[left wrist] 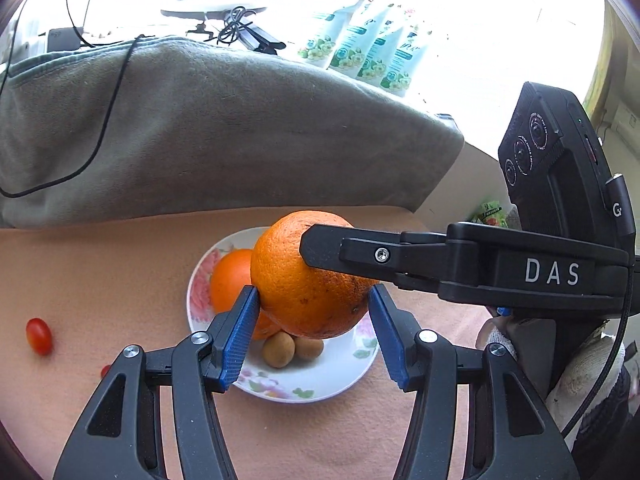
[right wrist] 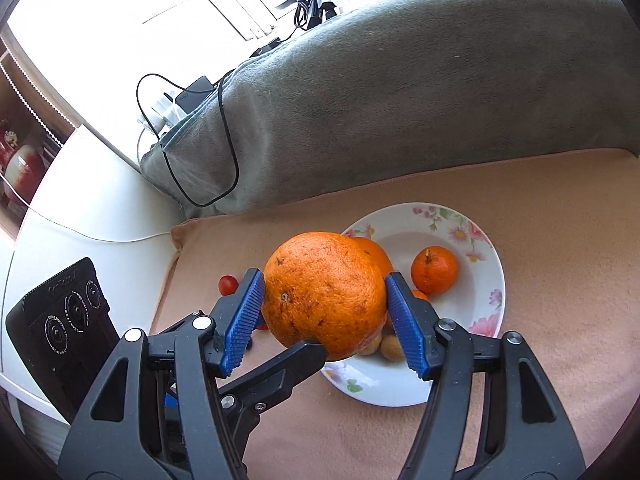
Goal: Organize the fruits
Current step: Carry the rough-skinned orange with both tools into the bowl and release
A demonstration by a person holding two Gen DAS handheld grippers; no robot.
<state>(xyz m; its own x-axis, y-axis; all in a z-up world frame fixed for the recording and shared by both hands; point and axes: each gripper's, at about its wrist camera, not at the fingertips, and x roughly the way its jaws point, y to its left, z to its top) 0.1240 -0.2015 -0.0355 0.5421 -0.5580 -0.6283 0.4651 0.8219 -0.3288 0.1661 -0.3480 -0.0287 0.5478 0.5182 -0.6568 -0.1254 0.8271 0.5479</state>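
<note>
Left wrist view: peach cloth meets grey blanket.

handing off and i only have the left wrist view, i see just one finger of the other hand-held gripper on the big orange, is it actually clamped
observer: Yes. In the right wrist view the right hand-held gripper has a blue pad pressed against each side of the big orange.
operator: ok, the orange blocks the plate for me, any free spot behind it
observer: Yes. A small stemmed orange sits alone in the plate, and the white dish to its right is bare.
</note>
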